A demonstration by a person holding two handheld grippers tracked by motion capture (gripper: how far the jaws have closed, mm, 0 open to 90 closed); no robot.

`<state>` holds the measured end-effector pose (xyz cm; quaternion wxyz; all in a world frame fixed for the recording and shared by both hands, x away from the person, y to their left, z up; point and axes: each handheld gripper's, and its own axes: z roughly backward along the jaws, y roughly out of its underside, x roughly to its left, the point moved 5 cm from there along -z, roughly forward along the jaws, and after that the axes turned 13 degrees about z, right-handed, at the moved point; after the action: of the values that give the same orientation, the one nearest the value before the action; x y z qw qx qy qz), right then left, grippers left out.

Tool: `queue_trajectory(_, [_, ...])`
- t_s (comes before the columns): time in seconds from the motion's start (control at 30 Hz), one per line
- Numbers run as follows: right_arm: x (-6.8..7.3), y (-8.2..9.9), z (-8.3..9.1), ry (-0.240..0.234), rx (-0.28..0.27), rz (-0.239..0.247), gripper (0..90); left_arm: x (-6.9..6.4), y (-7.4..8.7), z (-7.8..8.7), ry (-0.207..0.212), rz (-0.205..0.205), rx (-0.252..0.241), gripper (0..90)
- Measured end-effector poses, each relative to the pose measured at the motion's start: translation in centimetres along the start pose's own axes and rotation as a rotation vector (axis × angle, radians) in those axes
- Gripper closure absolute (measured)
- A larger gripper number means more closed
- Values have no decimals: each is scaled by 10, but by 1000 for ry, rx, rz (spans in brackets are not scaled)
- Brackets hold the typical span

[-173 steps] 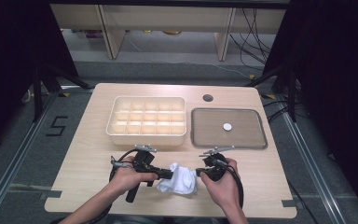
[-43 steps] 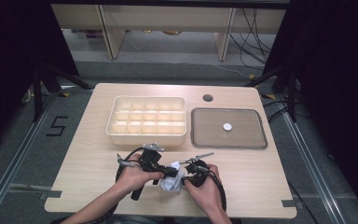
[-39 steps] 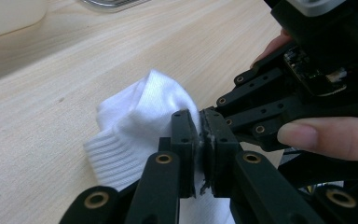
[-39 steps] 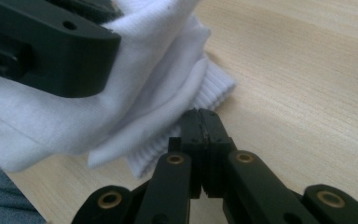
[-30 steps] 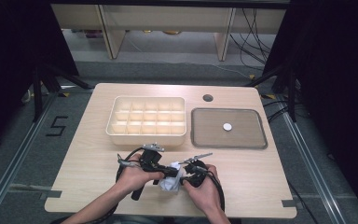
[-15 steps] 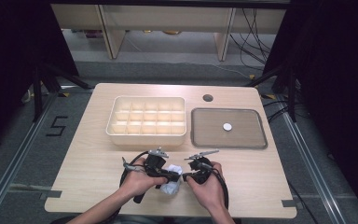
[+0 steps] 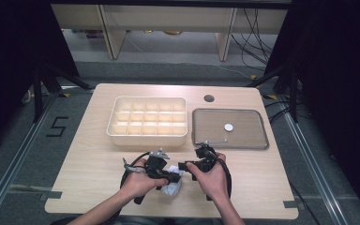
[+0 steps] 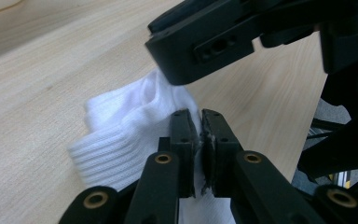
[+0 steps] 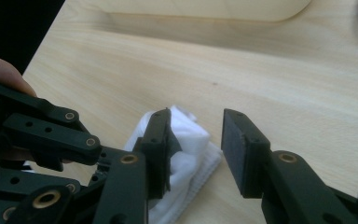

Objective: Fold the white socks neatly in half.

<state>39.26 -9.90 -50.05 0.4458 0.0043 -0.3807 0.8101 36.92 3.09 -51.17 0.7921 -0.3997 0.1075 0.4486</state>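
A white ribbed sock (image 7: 172, 186) lies bunched on the wooden table (image 7: 89, 164) near its front edge. My left gripper (image 7: 175, 177) is shut on a fold of the sock (image 8: 121, 135), and a thin strip of fabric shows between its closed pads (image 8: 182, 135). My right gripper (image 7: 185, 166) hovers just right of it, and its jaws have just been opening. In the right gripper view its gripper (image 9: 196, 123) stands open with bare table between the pads. The sock (image 9: 191, 140) lies behind its left jaw. The left gripper's black linkage (image 9: 51, 135) crosses that view at lower left.
A cream compartment box (image 7: 147, 123) stands at the table's middle. A grey tray (image 7: 246, 136) to its right holds a small white disc (image 7: 228, 127). A round hole (image 7: 209, 98) is in the tabletop at the back. Both forearms enter from the front edge.
My right gripper has let go of the sock, opened, and drawn a little right and up. The left gripper stays shut on the sock, which is now a tighter bundle.
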Motion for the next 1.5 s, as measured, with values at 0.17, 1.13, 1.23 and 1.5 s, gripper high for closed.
queue_trajectory(0.17, [-2,1,-5,-49,7,-27,665,0,0,-1,-9,-5,-18,829])
queue_trajectory(1.13, [-5,7,-13,-20,43,-81,855,-21,25,8,34,-62,8,824])
queue_trajectory(1.23, [-7,8,-14,-1,49,-68,855,-20,27,5,26,-64,16,844])
queue_trajectory(1.5, [-7,11,-16,3,54,-56,855,-15,32,0,9,-60,28,865])
